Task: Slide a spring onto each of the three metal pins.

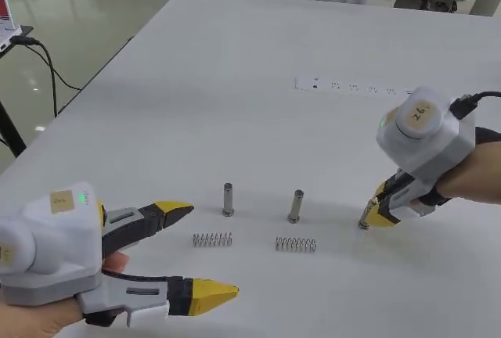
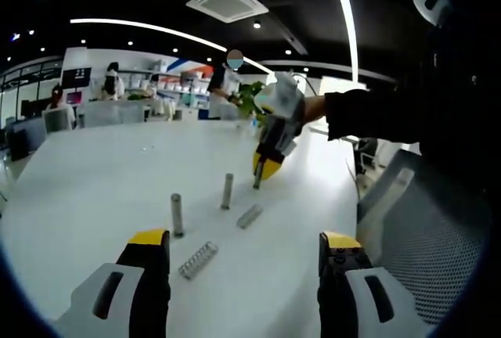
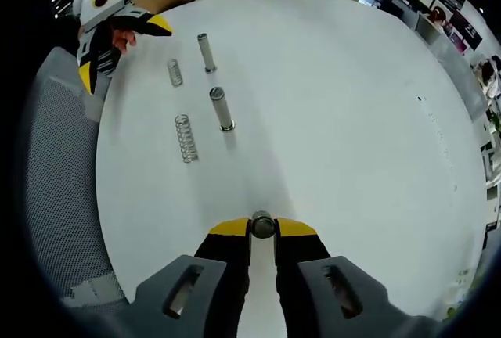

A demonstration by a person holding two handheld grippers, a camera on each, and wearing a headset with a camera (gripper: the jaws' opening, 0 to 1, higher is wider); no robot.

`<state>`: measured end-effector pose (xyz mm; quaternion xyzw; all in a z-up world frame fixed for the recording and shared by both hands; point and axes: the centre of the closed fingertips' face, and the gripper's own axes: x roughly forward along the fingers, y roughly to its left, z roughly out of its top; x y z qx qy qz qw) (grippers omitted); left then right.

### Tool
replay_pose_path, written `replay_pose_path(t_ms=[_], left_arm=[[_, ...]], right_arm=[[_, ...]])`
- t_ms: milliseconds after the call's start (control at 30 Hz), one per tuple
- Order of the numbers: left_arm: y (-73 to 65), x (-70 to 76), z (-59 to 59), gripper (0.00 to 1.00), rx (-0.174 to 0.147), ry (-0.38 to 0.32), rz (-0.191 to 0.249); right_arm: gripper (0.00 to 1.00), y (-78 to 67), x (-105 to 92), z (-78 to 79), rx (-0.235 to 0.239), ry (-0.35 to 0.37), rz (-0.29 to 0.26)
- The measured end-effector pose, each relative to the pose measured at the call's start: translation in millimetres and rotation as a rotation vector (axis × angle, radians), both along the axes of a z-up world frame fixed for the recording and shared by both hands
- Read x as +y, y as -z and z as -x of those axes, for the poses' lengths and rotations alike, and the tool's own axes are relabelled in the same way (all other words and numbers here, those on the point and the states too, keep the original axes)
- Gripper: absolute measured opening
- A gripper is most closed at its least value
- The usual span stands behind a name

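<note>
Trouble spot: right gripper (image 1: pixel 374 214) clenched on the right pin (image 3: pixel 262 224), which looks tilted, so letting go could topple it; left gripper (image 1: pixel 211 252) is open and empty, two springs (image 1: pixel 212 239) lie just near of the standing pins (image 1: pixel 228 199)

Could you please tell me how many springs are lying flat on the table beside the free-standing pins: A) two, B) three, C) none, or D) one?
A: the left spring lies flat in front of the left pin and the middle spring lies flat in front of the middle pin, and both of these pins stand bare.
</note>
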<state>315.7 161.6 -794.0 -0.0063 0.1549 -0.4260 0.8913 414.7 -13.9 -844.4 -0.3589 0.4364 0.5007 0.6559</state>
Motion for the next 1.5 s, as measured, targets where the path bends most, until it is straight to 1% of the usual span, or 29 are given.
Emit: replay_pose_path(t_ms=[100, 267, 500, 700, 967, 1133, 1300, 1367, 1500], left_arm=[[-0.9, -0.9, 0.1, 0.73, -0.001, 0.001, 0.001], [-2.4, -2.2, 0.6, 0.73, -0.002, 0.003, -0.001], [-4.1, -3.3, 2.5, 0.73, -0.003, 0.004, -0.001], [-5.2, -3.2, 3.3, 0.73, -0.006, 0.003, 0.001], [-5.1, -3.2, 4.2, 0.73, -0.007, 0.003, 0.001], [-5.9, -4.1, 4.3, 0.73, -0.011, 0.006, 0.000], [-6.0, -3.3, 4.4, 0.73, -0.013, 0.008, -0.001], [-6.1, -2.8, 4.5, 0.73, -0.013, 0.008, -0.002], [-6.7, -1.8, 4.5, 0.73, -0.016, 0.008, -0.001]], right_arm=[[0.09, 0.2, -0.9, -0.8, -0.009, -0.005, 0.002], [0.15, -1.3, -1.0, -1.9, -0.018, -0.003, -0.008], [0.19, -2.1, -2.2, 0.6, -0.024, -0.003, -0.007], [0.20, -2.4, -5.6, 4.1, -0.026, 0.006, -0.001], [0.20, 0.5, -15.7, 13.2, -0.019, 0.022, 0.010], [0.19, -0.6, -16.5, 21.2, -0.012, 0.026, 0.003], [0.19, -2.7, -11.5, 28.0, -0.002, 0.028, -0.024], [0.19, -4.3, -7.4, 33.2, 0.004, 0.027, -0.035], [0.17, -4.1, -1.2, 40.4, 0.015, 0.017, -0.040]])
